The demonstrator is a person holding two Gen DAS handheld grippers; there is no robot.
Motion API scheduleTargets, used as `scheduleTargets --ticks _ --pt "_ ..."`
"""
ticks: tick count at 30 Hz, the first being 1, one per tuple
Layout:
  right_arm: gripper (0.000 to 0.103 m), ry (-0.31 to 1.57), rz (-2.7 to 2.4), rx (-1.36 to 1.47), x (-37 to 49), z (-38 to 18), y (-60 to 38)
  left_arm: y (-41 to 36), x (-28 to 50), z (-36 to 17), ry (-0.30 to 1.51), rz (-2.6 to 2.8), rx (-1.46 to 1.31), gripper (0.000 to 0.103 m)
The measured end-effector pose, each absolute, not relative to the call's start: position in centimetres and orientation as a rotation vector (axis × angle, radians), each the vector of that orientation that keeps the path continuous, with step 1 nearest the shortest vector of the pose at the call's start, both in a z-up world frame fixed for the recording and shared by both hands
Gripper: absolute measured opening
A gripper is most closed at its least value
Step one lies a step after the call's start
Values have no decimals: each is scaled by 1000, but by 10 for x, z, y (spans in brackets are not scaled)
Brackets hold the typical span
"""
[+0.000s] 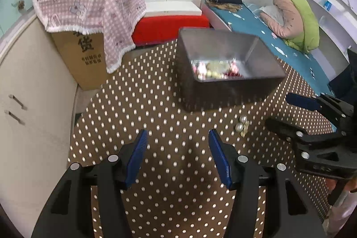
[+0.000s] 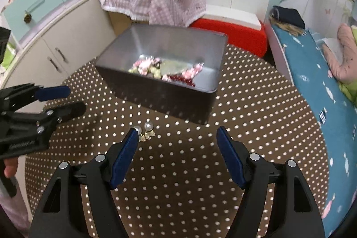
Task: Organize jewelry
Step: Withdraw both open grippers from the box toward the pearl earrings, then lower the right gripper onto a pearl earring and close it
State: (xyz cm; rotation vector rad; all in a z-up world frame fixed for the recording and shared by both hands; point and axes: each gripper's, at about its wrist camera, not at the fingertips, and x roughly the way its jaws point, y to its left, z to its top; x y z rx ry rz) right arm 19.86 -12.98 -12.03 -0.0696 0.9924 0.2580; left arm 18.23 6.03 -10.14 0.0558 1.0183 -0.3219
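A grey metal tin (image 1: 225, 90) (image 2: 160, 93) stands on the brown polka-dot table (image 1: 156, 108) (image 2: 256, 122) and holds pink, cream and red jewelry (image 1: 215, 69) (image 2: 167, 71). A pair of pearl earrings with gold parts (image 1: 242, 125) (image 2: 145, 131) lies on the cloth in front of the tin. My left gripper (image 1: 178, 139) (image 2: 63, 102) is open and empty, left of the earrings. My right gripper (image 2: 177, 137) (image 1: 276, 109) is open and empty; its left fingertip (image 2: 131, 137) is right beside the earrings.
A cardboard box (image 1: 87, 59) draped with pink checked cloth (image 1: 93, 1) stands at the back left beside a cream cabinet (image 1: 33, 104). A red and white box (image 1: 169, 23) sits behind the tin. A bed with a blue sheet (image 1: 279, 37) runs along the right.
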Motion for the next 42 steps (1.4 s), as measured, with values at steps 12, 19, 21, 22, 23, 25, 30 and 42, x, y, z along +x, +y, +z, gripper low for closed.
scheduleTargets --ticks 12,19,21,22,23,25,30,42 --pt "58 1033 244 -32 219 -147 -112 73 180 -120 1067 -338 41 54" --pt "38 1028 259 3 222 -148 -106 68 185 -122 1075 -369 26 54" --pt "33 1017 238 -31 220 -148 -102 69 185 -122 1076 -368 22 54" --pt "32 1015 237 -39 219 -148 -103 69 185 -122 1077 -369 18 54" --pt "27 1013 229 -47 218 -149 -103 69 185 -122 1079 -369 13 54" --pt "23 1016 227 -40 216 -148 -107 71 187 -124 1084 -362 10 54" --pt "15 1025 227 -37 202 -148 -123 74 186 -128 1094 -358 1 55" --pt "18 1008 280 -81 197 -148 -117 61 183 -128 1099 -381 4 55"
